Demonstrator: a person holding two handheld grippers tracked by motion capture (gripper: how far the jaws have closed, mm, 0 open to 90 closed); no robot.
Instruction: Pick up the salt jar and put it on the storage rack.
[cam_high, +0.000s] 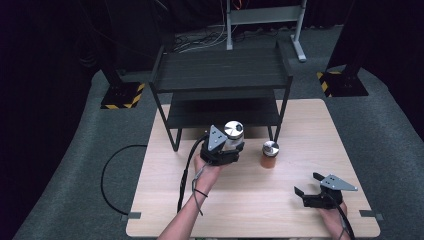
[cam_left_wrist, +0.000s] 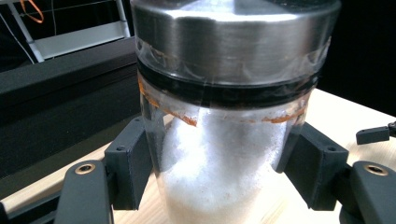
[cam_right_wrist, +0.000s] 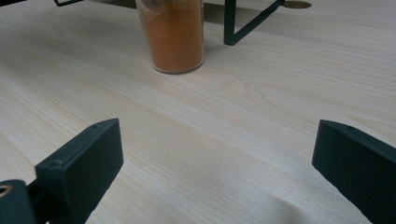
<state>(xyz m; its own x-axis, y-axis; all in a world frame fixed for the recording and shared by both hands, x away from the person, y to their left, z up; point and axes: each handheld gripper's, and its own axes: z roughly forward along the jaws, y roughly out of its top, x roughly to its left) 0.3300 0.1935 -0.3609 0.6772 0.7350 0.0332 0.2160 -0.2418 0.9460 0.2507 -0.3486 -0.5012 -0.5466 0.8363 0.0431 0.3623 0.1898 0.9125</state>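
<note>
While the left gripper (cam_left_wrist: 219, 172) clamps it, the clear jar (cam_left_wrist: 224, 140) shows white powder, steel lid.

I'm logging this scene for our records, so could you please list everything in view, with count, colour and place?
White-powder jar: one, clear glass with a silver lid, held between the left gripper's jaws, just in front of the rack.
Orange-powder jar: one, clear with a silver lid, standing on the table right of the held jar.
Rack: one, black, two shelves, at the table's far edge.
Table: one, light wood.
Floor: grey carpet around the table.
Metal frame: one, grey, on the floor behind the rack.
Left gripper: one, black, shut on the white-powder jar.
Right gripper: one, black, jaws apart, low over the table's near right corner.
</note>
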